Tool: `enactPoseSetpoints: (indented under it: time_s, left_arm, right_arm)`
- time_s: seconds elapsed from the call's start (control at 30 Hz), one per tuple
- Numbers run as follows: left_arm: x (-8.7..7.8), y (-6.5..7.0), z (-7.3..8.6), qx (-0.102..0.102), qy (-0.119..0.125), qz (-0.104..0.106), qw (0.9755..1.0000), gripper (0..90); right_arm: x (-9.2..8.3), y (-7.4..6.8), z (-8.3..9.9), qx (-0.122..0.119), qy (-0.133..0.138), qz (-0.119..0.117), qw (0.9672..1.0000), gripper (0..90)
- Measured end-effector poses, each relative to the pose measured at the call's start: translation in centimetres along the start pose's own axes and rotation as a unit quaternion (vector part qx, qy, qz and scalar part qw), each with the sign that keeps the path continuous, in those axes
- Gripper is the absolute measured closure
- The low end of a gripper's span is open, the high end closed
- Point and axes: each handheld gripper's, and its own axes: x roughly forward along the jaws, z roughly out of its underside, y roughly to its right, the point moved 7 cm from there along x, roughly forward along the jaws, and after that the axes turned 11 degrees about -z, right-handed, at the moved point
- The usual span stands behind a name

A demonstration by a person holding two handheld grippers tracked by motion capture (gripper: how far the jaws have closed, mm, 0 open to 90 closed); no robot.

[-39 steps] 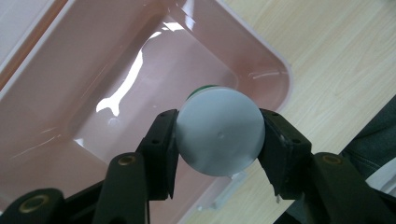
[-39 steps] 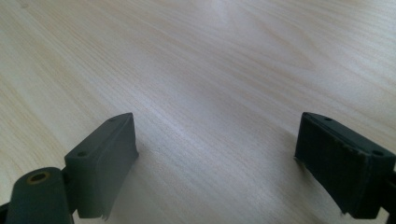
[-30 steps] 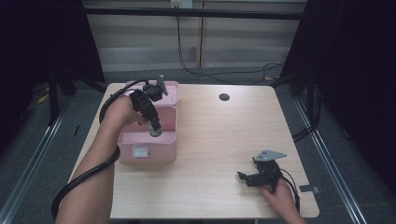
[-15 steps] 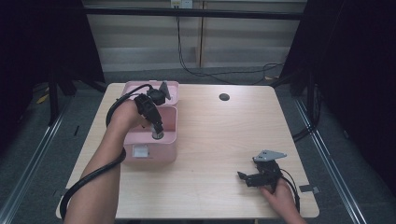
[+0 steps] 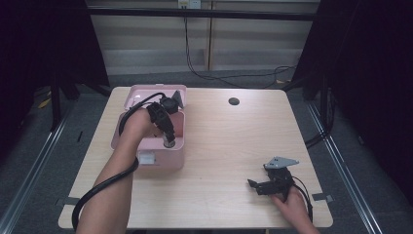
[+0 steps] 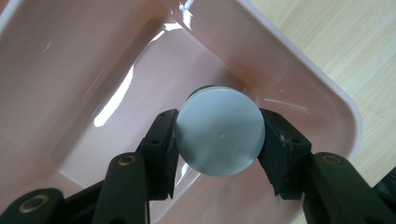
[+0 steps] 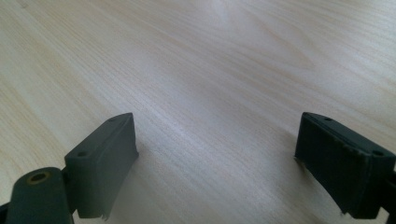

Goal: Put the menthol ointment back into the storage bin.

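Observation:
A pink box (image 5: pixel 171 158) stands open at the table's left, its lid tipped back. My left gripper (image 5: pixel 168 141) reaches down into it, shut on a small round container with a pale grey cap (image 6: pixel 219 131) and a green edge behind the cap. In the left gripper view the container hangs near a corner of the pink box (image 6: pixel 299 79), just above the glossy floor. My right gripper (image 5: pixel 254 185) rests low on the wooden table (image 7: pixel 224 70) at the front right, open, with nothing between its jaws.
A small dark round hole (image 5: pixel 234 101) marks the table's far middle. A white label (image 5: pixel 146 158) sits on the box's front wall. Cables trail from both grippers. Bare wood (image 5: pixel 229 146) stretches between the box and the right gripper.
My left gripper has gone from above the box's front part down and toward its far right corner with the container. The right gripper has stayed still.

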Motion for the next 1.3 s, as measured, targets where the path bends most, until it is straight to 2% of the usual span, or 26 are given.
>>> enactPoseSetpoints:
  time_s: [0.47,1.0,1.1,1.3]
  left_arm:
    - [1.9,0.6,-0.7,0.016,0.000,-0.007,0.9999,50.7]
    - [3.7,0.8,-0.9,0.018,-0.003,-0.013,0.9998,50.6]
    - [3.9,0.9,-1.0,0.008,0.002,-0.011,0.9999,50.5]
    - [4.2,0.9,-1.1,0.013,-0.001,-0.009,0.9999,50.5]
  right_arm:
    - [0.0,0.0,0.0,-0.001,0.001,0.000,1.0000,12.2]
    - [0.0,0.0,0.0,0.000,0.000,0.000,1.0000,12.2]
    - [0.0,0.0,0.0,0.000,0.000,0.000,1.0000,12.2]
    - [0.0,0.0,0.0,0.000,0.000,0.000,1.0000,12.2]
